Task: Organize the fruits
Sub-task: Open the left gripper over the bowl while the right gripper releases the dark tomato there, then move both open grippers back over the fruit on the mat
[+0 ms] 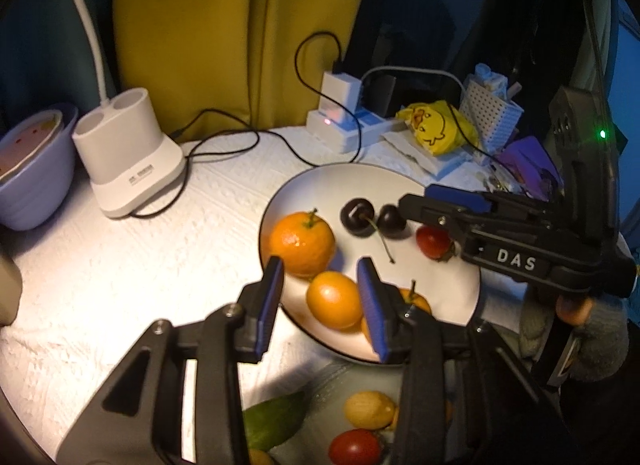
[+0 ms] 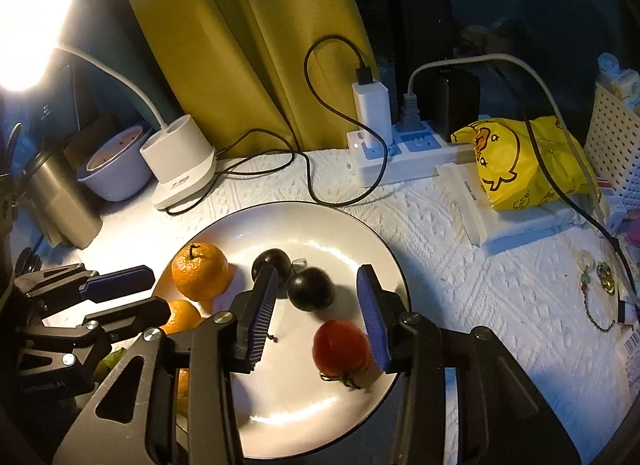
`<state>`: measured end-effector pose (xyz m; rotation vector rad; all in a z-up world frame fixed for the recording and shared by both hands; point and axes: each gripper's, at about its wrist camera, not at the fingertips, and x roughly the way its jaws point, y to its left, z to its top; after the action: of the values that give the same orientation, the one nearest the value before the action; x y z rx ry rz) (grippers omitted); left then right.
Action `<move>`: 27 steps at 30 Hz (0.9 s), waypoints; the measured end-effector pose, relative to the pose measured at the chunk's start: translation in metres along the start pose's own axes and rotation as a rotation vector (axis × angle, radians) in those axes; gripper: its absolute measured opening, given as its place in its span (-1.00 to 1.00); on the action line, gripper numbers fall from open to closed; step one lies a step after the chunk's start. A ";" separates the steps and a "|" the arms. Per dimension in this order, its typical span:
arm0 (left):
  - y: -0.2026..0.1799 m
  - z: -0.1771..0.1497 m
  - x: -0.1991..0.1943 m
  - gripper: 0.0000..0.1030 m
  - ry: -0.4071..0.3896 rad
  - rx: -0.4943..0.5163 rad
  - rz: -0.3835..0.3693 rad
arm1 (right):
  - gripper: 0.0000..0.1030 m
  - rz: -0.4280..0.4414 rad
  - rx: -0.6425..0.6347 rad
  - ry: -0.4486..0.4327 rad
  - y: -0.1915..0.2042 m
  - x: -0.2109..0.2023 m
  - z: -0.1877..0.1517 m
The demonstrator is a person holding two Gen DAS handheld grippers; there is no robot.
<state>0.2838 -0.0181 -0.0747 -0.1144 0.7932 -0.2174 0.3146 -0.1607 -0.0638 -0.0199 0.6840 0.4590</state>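
Two dark glossy cherries [image 2: 310,292], red tomato [image 2: 340,347], oranges [image 2: 199,271] on plate [image 2: 320,225].

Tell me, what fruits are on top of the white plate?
The white plate holds a big orange, two dark cherries, a red tomato and smaller oranges. The left gripper and right gripper cover part of it.

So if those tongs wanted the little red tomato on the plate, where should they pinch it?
Probably across the round red body of the tomato, coming from above, one pad on each side. It lies on its side with the green stalk end toward the near rim of the plate, so the smooth flanks are free; the cherries sit just behind it.
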 end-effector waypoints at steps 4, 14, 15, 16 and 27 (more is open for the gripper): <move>0.000 0.001 -0.011 -0.23 -0.017 -0.004 0.009 | -0.15 0.005 -0.004 -0.023 0.003 -0.011 0.000; -0.006 -0.007 -0.044 -0.23 -0.057 0.005 0.015 | -0.15 0.022 -0.012 -0.055 0.021 -0.038 -0.006; -0.006 -0.008 -0.047 -0.23 -0.059 0.005 0.015 | -0.15 0.023 -0.014 -0.056 0.023 -0.041 -0.007; -0.006 -0.010 -0.051 -0.23 -0.063 0.004 0.017 | -0.15 0.024 -0.016 -0.057 0.026 -0.044 -0.009; -0.005 -0.029 -0.082 -0.22 -0.089 -0.008 0.029 | -0.15 0.027 -0.022 -0.068 0.042 -0.069 -0.023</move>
<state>0.2058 -0.0041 -0.0371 -0.1191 0.7067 -0.1807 0.2362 -0.1547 -0.0339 -0.0153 0.6131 0.4912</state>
